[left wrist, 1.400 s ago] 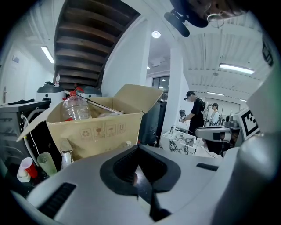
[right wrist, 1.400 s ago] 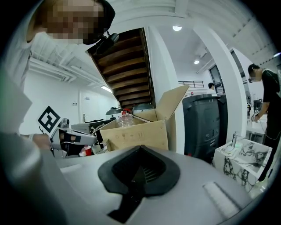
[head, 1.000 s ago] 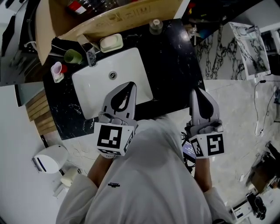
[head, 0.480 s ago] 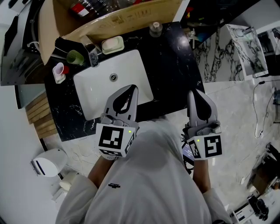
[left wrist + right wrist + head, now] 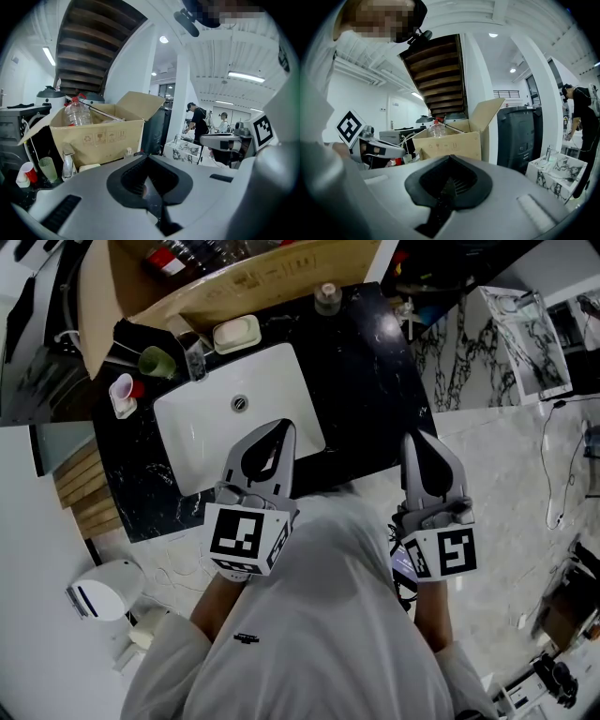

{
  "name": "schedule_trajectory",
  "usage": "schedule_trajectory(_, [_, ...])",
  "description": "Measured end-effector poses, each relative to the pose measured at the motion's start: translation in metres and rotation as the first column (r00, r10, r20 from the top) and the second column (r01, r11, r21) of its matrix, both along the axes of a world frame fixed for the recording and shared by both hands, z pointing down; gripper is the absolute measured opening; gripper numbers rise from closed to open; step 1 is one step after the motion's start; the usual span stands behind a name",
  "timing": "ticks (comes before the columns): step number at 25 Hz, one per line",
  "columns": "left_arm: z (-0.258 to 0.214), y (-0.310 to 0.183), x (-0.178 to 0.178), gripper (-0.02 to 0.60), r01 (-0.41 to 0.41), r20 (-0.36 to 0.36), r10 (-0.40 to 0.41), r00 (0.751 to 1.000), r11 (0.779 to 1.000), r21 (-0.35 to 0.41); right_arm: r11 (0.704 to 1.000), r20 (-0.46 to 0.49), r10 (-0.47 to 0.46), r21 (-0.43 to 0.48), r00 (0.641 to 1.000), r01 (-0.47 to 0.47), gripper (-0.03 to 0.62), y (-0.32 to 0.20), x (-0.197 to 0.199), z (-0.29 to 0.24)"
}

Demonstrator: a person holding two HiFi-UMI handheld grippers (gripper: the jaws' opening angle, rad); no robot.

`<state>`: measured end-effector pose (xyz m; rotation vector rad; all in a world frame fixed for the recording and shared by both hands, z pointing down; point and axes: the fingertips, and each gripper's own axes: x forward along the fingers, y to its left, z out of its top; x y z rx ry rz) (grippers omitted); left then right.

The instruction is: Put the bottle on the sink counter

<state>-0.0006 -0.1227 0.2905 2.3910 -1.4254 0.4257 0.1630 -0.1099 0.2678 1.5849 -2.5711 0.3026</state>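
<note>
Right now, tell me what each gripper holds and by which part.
Nothing is held: left gripper and right gripper have jaws shut and empty; the bottle sits in the box.

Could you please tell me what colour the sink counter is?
The sink counter is black with faint white veining; the head view shows it best.

White walls, pale marble floor, dark wooden stair underside overhead, ceiling strip light lit.

The counter is black with white veins, the sink white, the box brown, the cup green.
</note>
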Motion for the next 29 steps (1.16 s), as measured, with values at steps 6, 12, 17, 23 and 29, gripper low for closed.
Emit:
schedule_trajectory(6, [0.003,0.003,0.001,0.008,0.009,0.001,-0.009,1.0,1.0,-0.006,1.0,-0.005,-0.004,0.009,1.0,0.004,0.011,0.0,-0.001,-0.002])
schedule_trajectory(12, [0.005,0.003,0.005,0.008,0.008,-0.006,-0.008,1.0,1.0,-0.013,0.999,-0.027,-0.049,0.012,0.998,0.049,0.011,0.0,-0.008,-0.003])
schedule_trajectory(17, [0.006,0.003,0.007,0.008,0.008,-0.009,-0.008,1.0,1.0,-0.015,0.998,-0.03,-0.055,0.007,0.998,0.055,0.011,0.001,-0.008,-0.003])
schedule_trajectory(23, [0.009,0.004,0.008,0.008,0.004,-0.01,-0.004,1.0,1.0,-0.021,0.999,-0.026,-0.039,-0.007,0.999,0.039,0.011,0.003,-0.003,0.001])
schedule_trajectory(29, [0.01,0.004,0.01,0.008,-0.002,-0.008,0.002,1.0,1.0,-0.027,0.999,-0.035,-0.038,-0.003,0.999,0.037,0.011,0.004,-0.001,0.001])
